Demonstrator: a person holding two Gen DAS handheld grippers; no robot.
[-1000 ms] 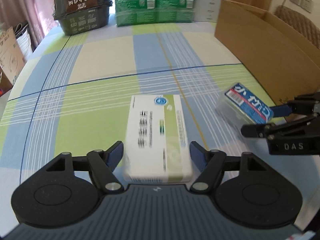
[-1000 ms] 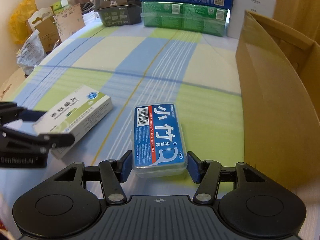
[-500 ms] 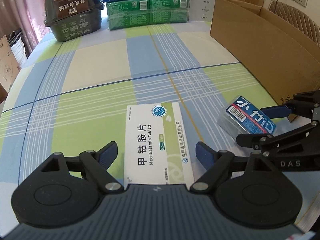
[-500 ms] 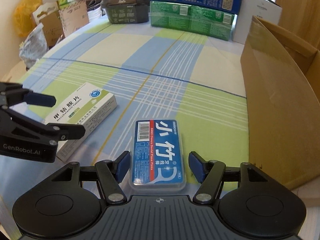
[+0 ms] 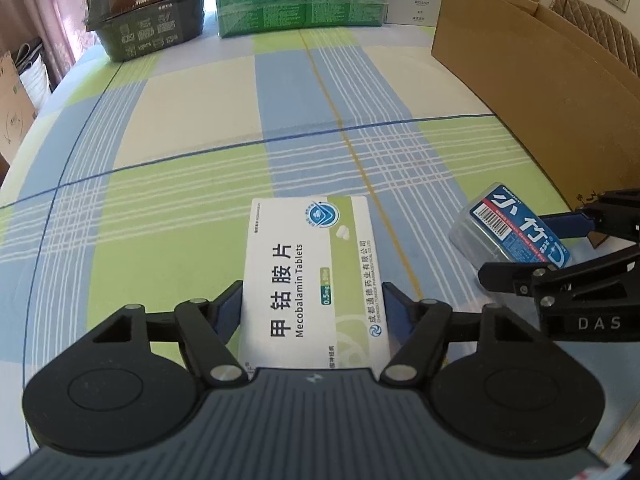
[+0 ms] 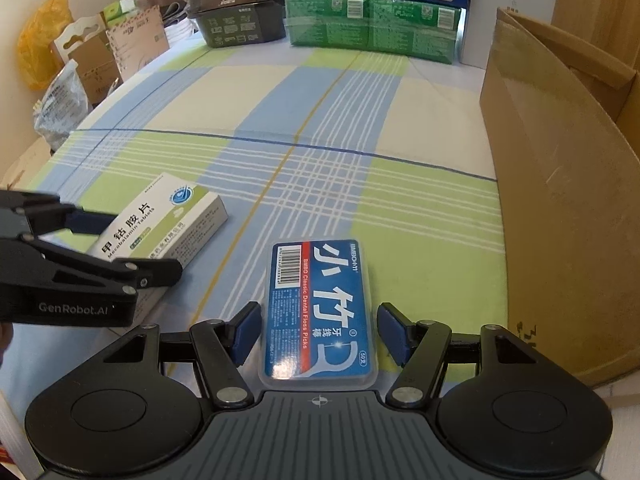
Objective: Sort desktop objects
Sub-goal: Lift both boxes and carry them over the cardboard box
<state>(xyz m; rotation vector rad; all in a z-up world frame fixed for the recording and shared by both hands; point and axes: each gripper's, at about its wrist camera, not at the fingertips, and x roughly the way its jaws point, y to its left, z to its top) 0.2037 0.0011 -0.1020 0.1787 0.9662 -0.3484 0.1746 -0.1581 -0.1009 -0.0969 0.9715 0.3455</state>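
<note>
Mecobalamin tablet box (image 5: pixel 316 280), white and pale green, lies flat on the checked tablecloth (image 5: pixel 192 152) at 6 o'clock in the left wrist view, its near end between the blue pads of the left gripper (image 5: pixel 314 312). Those jaws are closing; the left pad looks to touch the box's long side, while a sliver of cloth shows at the right pad, so the grip is not yet firm. At 3 o'clock in the same view the dental floss picks case (image 5: pixel 516 230), clear plastic with a blue label, rests on the cloth, straddled by the right gripper (image 5: pixel 532 246).

From the right wrist camera the case (image 6: pixel 320 312) sits at 6 o'clock between the right gripper's (image 6: pixel 318 330) pads, with narrow gaps on both sides; these jaws stand open around it. The tablet box (image 6: pixel 164 224) lies at 9 o'clock, with the left gripper (image 6: pixel 128 244) around it. A brown cardboard box (image 6: pixel 560 200) stands open at 3 o'clock. At 12 o'clock, green packs (image 6: pixel 372 26) and a dark noodle carton (image 6: pixel 236 12) line the far edge.
</note>
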